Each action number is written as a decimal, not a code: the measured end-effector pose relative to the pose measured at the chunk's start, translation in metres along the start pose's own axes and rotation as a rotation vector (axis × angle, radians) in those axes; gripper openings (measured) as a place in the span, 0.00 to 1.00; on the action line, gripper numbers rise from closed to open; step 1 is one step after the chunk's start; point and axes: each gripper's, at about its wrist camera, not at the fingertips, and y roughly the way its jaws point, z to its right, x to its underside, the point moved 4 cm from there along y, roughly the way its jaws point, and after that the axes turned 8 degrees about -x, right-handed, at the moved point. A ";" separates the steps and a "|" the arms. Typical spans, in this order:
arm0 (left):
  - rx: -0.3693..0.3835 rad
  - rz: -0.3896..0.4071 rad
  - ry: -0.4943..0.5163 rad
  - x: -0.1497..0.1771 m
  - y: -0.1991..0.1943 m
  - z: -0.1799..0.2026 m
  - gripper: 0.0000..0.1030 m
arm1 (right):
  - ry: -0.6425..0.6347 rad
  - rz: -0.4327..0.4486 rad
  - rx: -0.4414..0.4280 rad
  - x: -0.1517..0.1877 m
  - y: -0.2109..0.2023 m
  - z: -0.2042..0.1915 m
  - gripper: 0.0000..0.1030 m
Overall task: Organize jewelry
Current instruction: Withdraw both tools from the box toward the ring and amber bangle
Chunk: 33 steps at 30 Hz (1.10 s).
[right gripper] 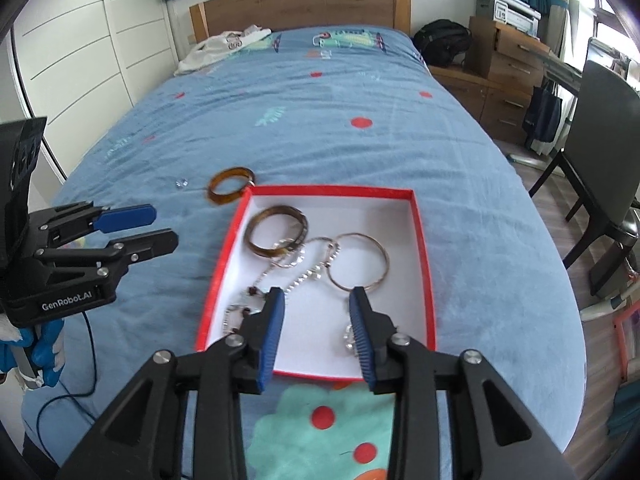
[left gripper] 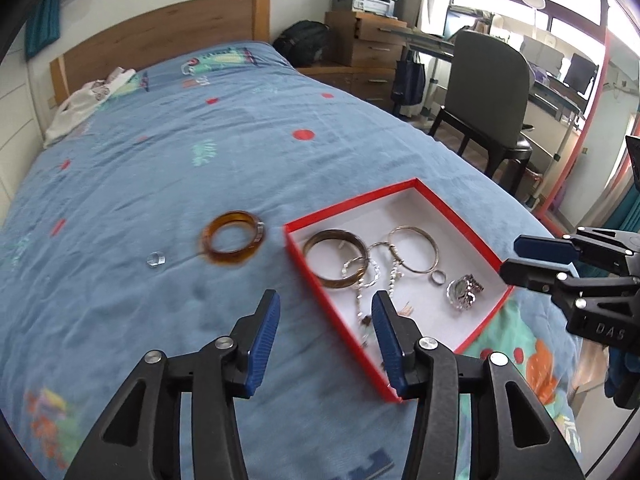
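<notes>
Red-rimmed box (left gripper: pixel 460 216) lies on the blue bed (left gripper: pixel 160 160), just ahead of the left gripper (left gripper: pixel 326 318), whose fingers stand apart and empty, the right one over the box's near wall. Inside: a brown bangle (left gripper: pixel 336 258), a silver hoop (left gripper: pixel 414 250), chains and a watch (left gripper: pixel 464 291). An amber bangle (left gripper: pixel 233 239) and a clear ring (left gripper: pixel 156 260) lie beyond the left finger, outside the box. The right gripper (right gripper: pixel 316 310), fingers also apart, hovers over the box.

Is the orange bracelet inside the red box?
No, the orange bracelet lies on the blue bedspread, just outside the red box that holds the other jewelry.
</notes>
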 end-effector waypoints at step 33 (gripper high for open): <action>-0.224 -0.014 -0.262 0.059 -0.037 -0.203 0.53 | -0.106 0.046 -0.101 -0.067 0.037 -0.103 0.32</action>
